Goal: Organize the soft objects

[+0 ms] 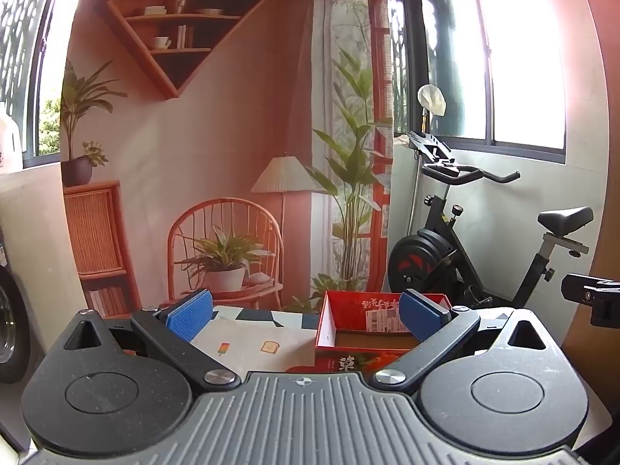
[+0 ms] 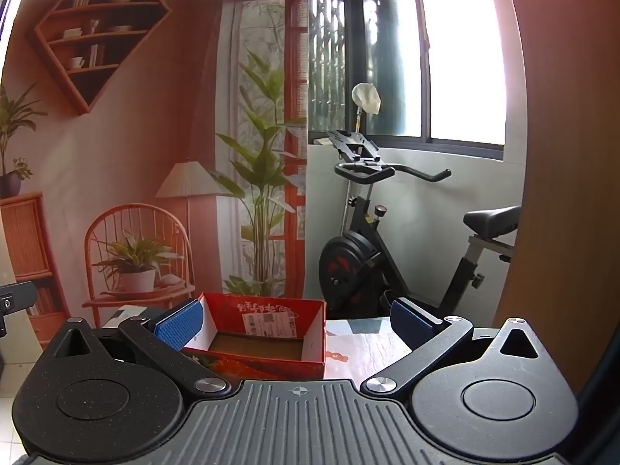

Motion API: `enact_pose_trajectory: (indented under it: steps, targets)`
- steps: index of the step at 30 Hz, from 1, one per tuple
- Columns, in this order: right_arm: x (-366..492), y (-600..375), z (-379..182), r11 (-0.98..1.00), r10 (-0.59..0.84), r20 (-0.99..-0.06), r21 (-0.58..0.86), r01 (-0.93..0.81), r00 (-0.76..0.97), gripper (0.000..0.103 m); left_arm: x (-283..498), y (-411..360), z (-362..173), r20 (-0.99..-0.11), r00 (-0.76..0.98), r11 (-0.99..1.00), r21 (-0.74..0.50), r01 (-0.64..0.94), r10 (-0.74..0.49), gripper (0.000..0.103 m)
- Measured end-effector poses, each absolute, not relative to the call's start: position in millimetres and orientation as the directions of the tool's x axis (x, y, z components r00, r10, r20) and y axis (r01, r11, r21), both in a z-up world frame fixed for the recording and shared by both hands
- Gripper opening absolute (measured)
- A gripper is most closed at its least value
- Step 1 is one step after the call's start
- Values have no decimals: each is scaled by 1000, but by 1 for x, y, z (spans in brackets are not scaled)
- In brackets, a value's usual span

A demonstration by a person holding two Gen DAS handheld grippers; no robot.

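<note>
Both wrist views look forward, slightly downward, sharing the red box [image 1: 364,325] [image 2: 263,333] nearby.

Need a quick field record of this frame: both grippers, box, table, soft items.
left gripper: open, blue-padded fingers hold nothing
right gripper: open, holds nothing
open red cardboard box: on table, looks empty, white shipping label on inner back wall
patterned tablecloth-covered table: bears the box
soft items: none in view
background: black exercise bike by the window
</note>
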State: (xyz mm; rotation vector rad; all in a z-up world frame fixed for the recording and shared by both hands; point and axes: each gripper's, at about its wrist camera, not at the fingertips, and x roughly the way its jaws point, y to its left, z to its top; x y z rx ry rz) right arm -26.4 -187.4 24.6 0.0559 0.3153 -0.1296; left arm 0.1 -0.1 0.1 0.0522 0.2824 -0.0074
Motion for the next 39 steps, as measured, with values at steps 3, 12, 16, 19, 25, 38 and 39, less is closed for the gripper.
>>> enact_pose_trajectory:
  steps: [3, 12, 16, 19, 25, 38, 39]
  targets:
    - [-26, -187, 25, 990, -118, -314, 35, 136, 942, 103, 0, 0, 0, -278, 961, 999, 52, 14, 1, 103]
    - [-26, -186, 24, 990, -119, -313, 34, 136, 942, 103, 0, 0, 0, -278, 960, 999, 51, 15, 0, 103]
    - [-26, -186, 24, 990, -118, -313, 34, 136, 942, 103, 0, 0, 1, -279, 960, 999, 51, 16, -1, 103]
    - [-26, -186, 24, 990, -119, -312, 34, 136, 943, 103, 0, 0, 0, -278, 961, 999, 50, 15, 0, 103]
    - [-26, -186, 24, 990, -119, -313, 34, 136, 942, 103, 0, 0, 0, -278, 961, 999, 52, 14, 1, 103]
    - [-27, -183, 23, 990, -117, -313, 35, 135, 942, 103, 0, 0, 0, -279, 960, 999, 52, 14, 1, 103]
    - [-27, -183, 24, 990, -117, -314, 35, 135, 942, 103, 0, 0, 0, -279, 960, 999, 51, 14, 1, 103]
